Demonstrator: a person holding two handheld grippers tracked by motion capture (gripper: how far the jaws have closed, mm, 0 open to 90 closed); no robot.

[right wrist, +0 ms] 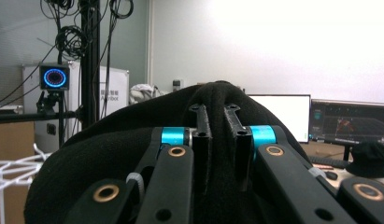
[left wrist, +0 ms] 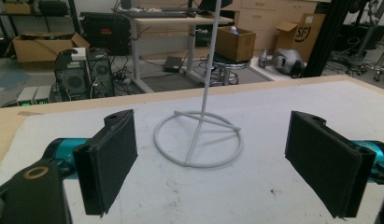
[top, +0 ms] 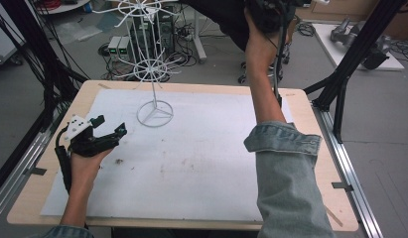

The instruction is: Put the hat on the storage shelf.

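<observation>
Black knit hat [right wrist: 133, 154], soft and rounded, pinched in the narrow jaws of the right gripper [right wrist: 221, 140] and bulging around both of them in the right gripper view; held high at the top centre-right of the high view, above the far edge of the desk [top: 37, 193], with the right gripper [top: 271, 15] dark against it. Long axis and facing of the hat not readable: cannot tell. White wire stand [top: 154, 111] upright at upper centre of the high view, thin pole vertical, ring base flat on the white mat [top: 191, 163], spoked tiers up the pole. Left gripper [top: 109, 126] low at the left of that frame, jaws wide with nothing between, aimed toward the ring base [left wrist: 198, 140]. Broad bare mat between the two arms; black frame posts close along the left and right desk edges.
</observation>
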